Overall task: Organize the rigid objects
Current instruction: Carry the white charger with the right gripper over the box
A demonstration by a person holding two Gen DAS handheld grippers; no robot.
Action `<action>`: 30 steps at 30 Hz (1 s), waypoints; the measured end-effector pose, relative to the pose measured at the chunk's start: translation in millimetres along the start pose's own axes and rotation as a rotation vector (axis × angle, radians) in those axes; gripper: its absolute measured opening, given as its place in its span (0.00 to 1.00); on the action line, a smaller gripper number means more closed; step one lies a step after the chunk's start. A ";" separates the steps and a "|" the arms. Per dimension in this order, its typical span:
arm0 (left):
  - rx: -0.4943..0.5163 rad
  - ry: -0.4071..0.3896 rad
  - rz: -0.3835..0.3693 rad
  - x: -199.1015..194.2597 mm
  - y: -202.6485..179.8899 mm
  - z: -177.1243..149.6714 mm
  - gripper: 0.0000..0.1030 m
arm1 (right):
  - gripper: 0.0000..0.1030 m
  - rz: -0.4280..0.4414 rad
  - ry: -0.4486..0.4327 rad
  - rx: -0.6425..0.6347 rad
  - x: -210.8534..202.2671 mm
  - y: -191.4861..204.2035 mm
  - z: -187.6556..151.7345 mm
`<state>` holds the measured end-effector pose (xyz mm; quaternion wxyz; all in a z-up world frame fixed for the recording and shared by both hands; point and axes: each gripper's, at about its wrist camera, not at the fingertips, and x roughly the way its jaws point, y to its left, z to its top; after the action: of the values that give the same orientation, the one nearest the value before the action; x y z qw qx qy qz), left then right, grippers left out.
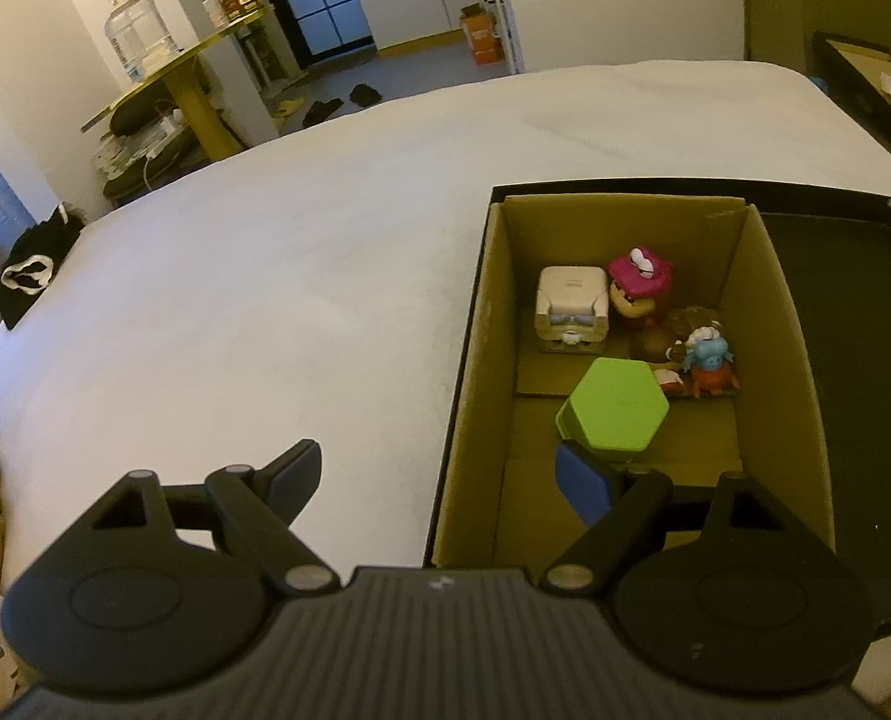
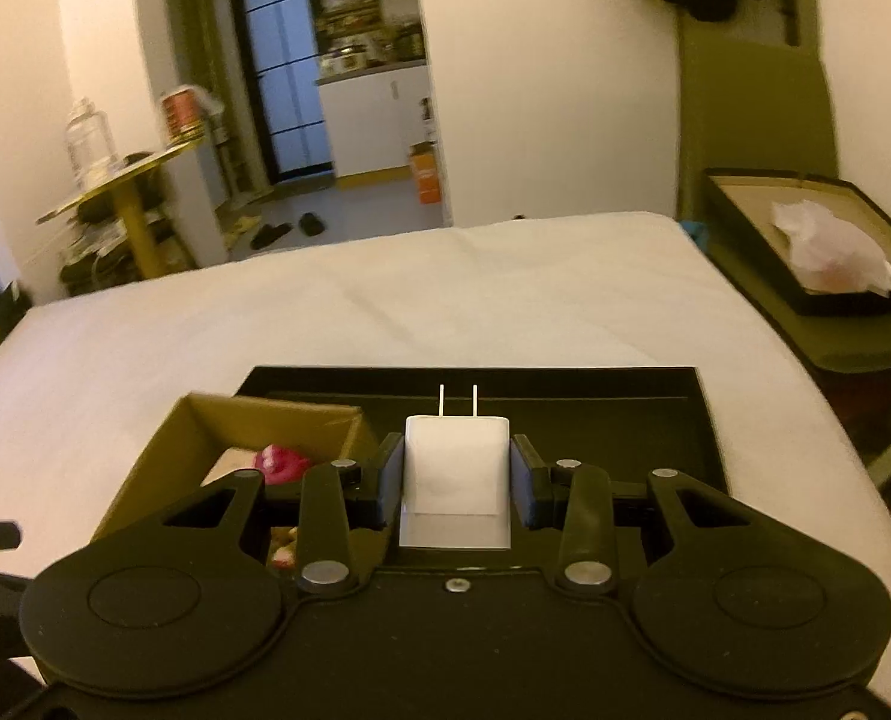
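- Right gripper (image 2: 457, 474), nearest the right wrist camera: jaws narrowed onto a white plug adapter (image 2: 456, 480), one blue pad pressed against each flank; its two metal prongs point to the far side.
- White plug adapter: held in the air above the black tray (image 2: 625, 408), just right of the cardboard box (image 2: 163, 450).
- Left gripper (image 1: 445, 474), nearest the left wrist camera: jaws spread wide with nothing between them; the left finger is over the bed (image 1: 265, 276), the right finger over the near end of the cardboard box.
- Cardboard box, open-topped, standing in the left part of the black tray, which lies on the white bed.
- Box contents, left wrist view: a green hexagonal container (image 1: 616, 411) nearest the camera; a cream cube-shaped figure (image 1: 571, 309) at far left; a figure with a pink hat (image 1: 637, 285) just to its right, the two touching; a blue and orange figure (image 1: 709, 363) against the right wall.
- Brown items between the pink-hatted and blue figures: too dim to identify.
- Far background: a yellow side table (image 1: 175, 78) carrying a clear jar (image 1: 136, 36).
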<state>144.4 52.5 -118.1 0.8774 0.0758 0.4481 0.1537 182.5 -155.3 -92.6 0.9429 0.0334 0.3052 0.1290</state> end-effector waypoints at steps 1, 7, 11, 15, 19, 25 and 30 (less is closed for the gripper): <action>0.002 -0.003 0.000 0.2 -0.5 -0.3 0.82 | 0.35 0.010 0.000 -0.010 -0.1 4.1 -0.7; -0.010 -0.001 -0.034 4.4 2.8 -2.7 0.78 | 0.35 0.059 -0.010 -0.068 -2.5 26.3 0.8; -0.035 0.008 -0.071 7.2 7.9 -3.9 0.75 | 0.35 0.091 0.011 -0.098 0.3 41.1 -2.1; -0.063 0.028 -0.120 12.5 13.4 -5.9 0.59 | 0.35 0.116 0.041 -0.133 6.3 58.2 -8.4; -0.089 0.037 -0.175 15.7 17.9 -8.4 0.31 | 0.35 0.132 0.061 -0.171 11.9 73.9 -11.5; -0.082 0.018 -0.242 14.9 21.2 -13.9 0.28 | 0.35 0.109 0.080 -0.248 19.4 94.1 -21.2; -0.102 0.011 -0.278 16.2 27.8 -14.9 0.28 | 0.36 0.086 0.090 -0.287 27.2 104.1 -22.5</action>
<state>135.7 84.1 -131.7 0.8905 -0.0323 0.4506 0.0538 167.4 -48.0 -111.5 0.9169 -0.0942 0.3241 0.2131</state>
